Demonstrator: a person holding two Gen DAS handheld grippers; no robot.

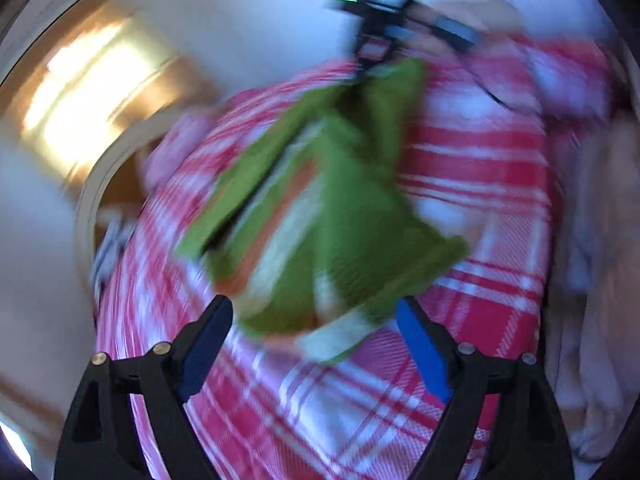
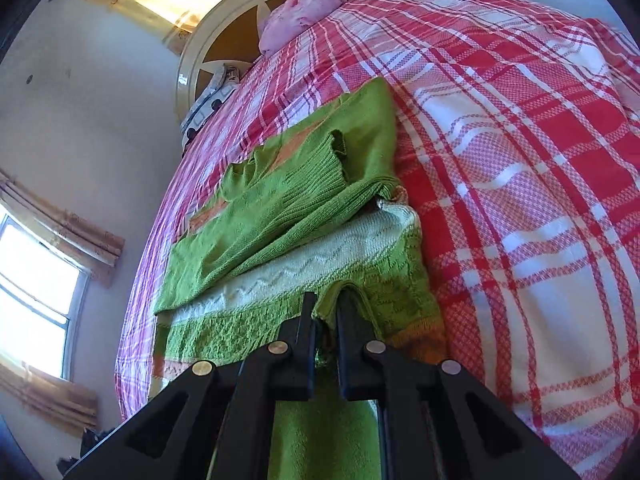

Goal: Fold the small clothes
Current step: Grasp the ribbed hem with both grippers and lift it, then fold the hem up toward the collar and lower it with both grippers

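A small green knit sweater with white and orange bands lies on a red and white plaid bedcover, its sleeve folded across the body. My right gripper is shut on the sweater's near hem. In the blurred left wrist view the sweater lies ahead. My left gripper is open and empty just above the sweater's near edge. The right gripper shows at the sweater's far end.
A pink pillow and a round cream and brown headboard stand at the far end of the bed. A small white printed cloth lies by the bed's left edge. Curtained windows are on the left wall.
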